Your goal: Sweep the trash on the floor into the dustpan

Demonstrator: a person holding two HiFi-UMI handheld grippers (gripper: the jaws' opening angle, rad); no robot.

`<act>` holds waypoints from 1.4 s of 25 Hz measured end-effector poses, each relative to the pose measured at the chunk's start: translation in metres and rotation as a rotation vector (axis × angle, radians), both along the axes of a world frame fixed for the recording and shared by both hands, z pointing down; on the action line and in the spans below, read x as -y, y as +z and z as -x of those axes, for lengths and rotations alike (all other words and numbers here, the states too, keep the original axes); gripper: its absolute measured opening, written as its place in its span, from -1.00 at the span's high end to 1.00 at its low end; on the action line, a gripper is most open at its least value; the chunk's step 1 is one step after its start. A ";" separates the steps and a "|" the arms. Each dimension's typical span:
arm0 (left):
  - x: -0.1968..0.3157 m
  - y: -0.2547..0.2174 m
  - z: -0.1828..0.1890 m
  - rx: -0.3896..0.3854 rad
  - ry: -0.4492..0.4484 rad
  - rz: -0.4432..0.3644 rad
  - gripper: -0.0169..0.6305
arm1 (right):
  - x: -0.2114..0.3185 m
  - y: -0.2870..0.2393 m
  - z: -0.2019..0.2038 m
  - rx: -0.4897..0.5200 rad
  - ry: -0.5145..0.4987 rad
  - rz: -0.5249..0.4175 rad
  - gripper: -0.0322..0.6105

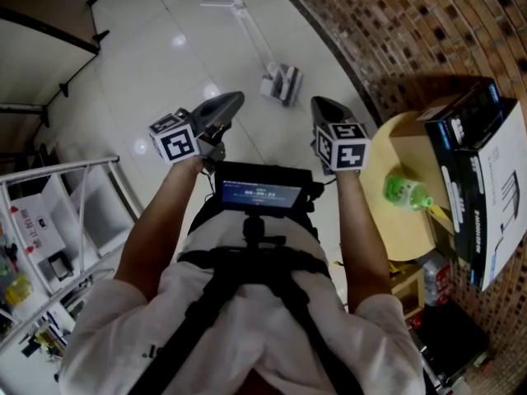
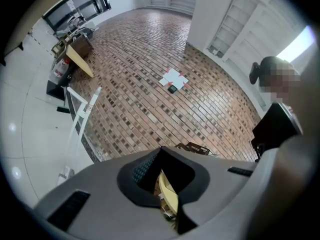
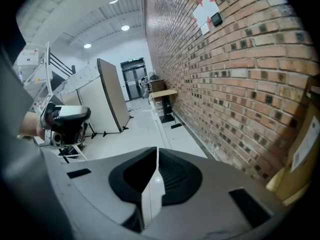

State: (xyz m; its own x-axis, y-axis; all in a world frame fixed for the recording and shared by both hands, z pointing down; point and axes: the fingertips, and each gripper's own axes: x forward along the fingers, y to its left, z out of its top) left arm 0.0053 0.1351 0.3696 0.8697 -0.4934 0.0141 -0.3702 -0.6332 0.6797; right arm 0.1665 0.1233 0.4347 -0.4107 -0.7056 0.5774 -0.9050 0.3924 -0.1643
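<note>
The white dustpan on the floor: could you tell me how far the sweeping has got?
Done: nothing visible; the white long-handled dustpan lies untouched on the pale tiled floor. In hand: nothing, the left gripper and right gripper are both shut and empty, short of it. Left: everything, picking up tools and sweeping; no trash shows.

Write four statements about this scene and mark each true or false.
1. The left claw is shut and empty. True.
2. The right claw grips the dustpan's handle. False: it is shut on nothing, and the dustpan is untouched on the floor ahead.
3. The green bottle is on the floor. False: it is on the round table.
4. The wall beside the table is brick. True.
</note>
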 end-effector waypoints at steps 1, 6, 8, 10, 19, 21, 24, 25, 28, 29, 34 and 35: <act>0.000 0.001 0.003 0.004 0.006 -0.004 0.95 | -0.001 0.001 0.002 -0.007 0.011 0.001 0.86; -0.007 0.006 0.015 0.000 0.032 0.021 0.95 | -0.012 0.001 0.010 -0.049 0.060 -0.004 0.89; -0.012 0.003 0.027 -0.021 0.048 0.034 0.95 | -0.017 -0.004 0.023 -0.063 0.072 -0.009 0.89; -0.016 -0.002 0.039 -0.031 0.065 0.030 0.95 | -0.022 -0.011 0.037 -0.071 0.076 -0.021 0.89; -0.034 -0.014 0.063 -0.055 0.116 0.016 0.95 | -0.046 -0.043 0.074 -0.063 0.088 -0.085 0.89; -0.039 -0.016 0.068 -0.065 0.123 0.016 0.95 | -0.051 -0.049 0.081 -0.047 0.090 -0.090 0.89; -0.046 -0.017 0.071 -0.071 0.137 0.018 0.95 | -0.056 -0.053 0.085 -0.038 0.102 -0.091 0.89; -0.048 -0.017 0.072 -0.070 0.144 0.020 0.95 | -0.058 -0.054 0.086 -0.042 0.107 -0.092 0.89; -0.052 -0.014 0.070 -0.056 0.157 0.030 0.95 | -0.060 -0.053 0.088 -0.056 0.108 -0.090 0.89; -0.053 -0.013 0.068 -0.058 0.156 0.031 0.95 | -0.061 -0.053 0.089 -0.058 0.103 -0.089 0.89; -0.047 -0.010 0.042 -0.052 0.113 0.028 0.95 | -0.056 -0.050 0.064 -0.076 0.052 -0.093 0.89; -0.047 -0.011 0.036 -0.047 0.107 0.023 0.95 | -0.054 -0.051 0.058 -0.081 0.043 -0.097 0.90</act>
State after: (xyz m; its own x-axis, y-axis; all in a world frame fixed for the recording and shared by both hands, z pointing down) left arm -0.0307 0.1819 0.3583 0.9175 -0.3974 -0.0172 -0.2688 -0.6513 0.7096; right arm 0.1087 0.1772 0.3834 -0.3340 -0.7755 0.5358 -0.9300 0.3635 -0.0536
